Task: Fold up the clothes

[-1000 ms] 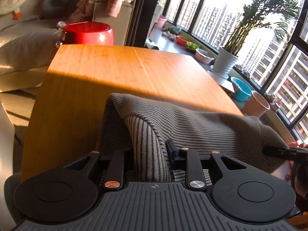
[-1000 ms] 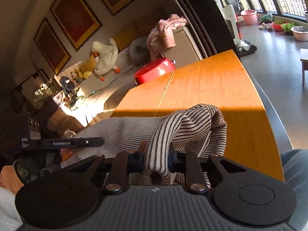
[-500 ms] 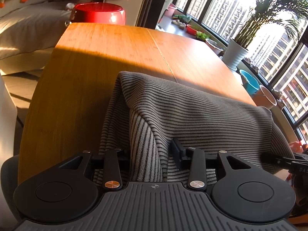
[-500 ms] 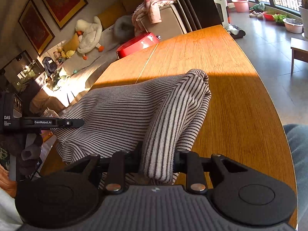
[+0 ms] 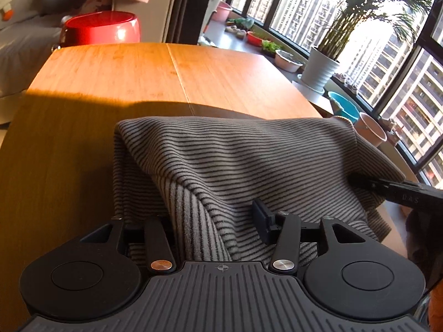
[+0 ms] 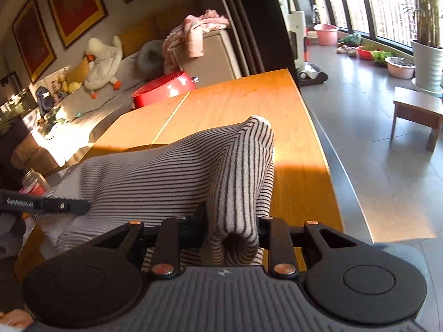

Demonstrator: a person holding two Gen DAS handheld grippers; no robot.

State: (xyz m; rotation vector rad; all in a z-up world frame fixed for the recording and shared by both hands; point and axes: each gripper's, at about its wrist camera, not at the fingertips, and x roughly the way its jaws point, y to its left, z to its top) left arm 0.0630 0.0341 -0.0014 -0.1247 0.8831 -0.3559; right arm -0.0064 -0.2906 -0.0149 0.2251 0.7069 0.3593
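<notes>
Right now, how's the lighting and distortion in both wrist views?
Left wrist: windows blown out, striped garment in shade, sunlit band on the far table. Right wrist: hard sun patch on the table edge, strong fisheye curvature, garment stripes sharp.

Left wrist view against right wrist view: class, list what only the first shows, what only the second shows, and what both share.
Only the left wrist view: the blue tub and the tower blocks outside the window.

Only the right wrist view: the framed pictures, the toy goose on the sofa and the low stool.

Both: the striped garment clamped in each view's tongs, the wooden table and the red pot.
</notes>
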